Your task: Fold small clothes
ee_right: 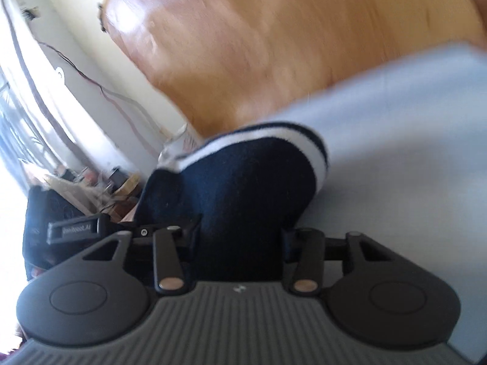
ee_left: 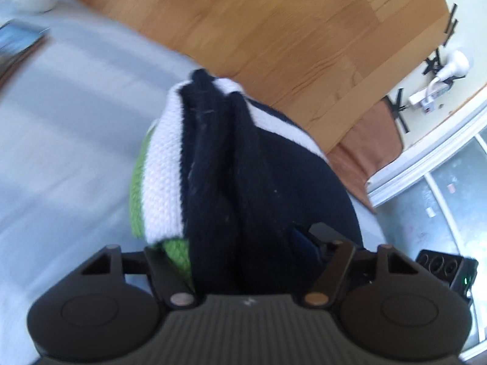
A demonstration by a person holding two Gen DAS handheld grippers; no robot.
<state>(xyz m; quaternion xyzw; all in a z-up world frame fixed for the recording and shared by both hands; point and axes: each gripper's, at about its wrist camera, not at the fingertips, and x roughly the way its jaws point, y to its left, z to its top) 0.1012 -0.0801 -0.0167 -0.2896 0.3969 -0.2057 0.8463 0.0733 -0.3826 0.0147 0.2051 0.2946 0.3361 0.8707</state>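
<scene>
A small knit garment (ee_left: 243, 167), navy with white and green stripes, hangs bunched over the pale blue bed sheet (ee_left: 76, 121). My left gripper (ee_left: 243, 249) is shut on its navy part, and the cloth hides the fingertips. In the right wrist view the same garment (ee_right: 243, 176) shows navy with a white-striped edge. My right gripper (ee_right: 240, 237) is shut on it too, with the cloth filling the gap between the fingers. Both views are blurred by motion.
Wooden floor (ee_left: 274, 24) lies beyond the bed edge. A book or tablet (ee_left: 18, 42) lies on the sheet at far left. A white power strip and cables (ee_left: 432, 88) sit by the wall. A window and clutter (ee_right: 76, 176) are at the left of the right view.
</scene>
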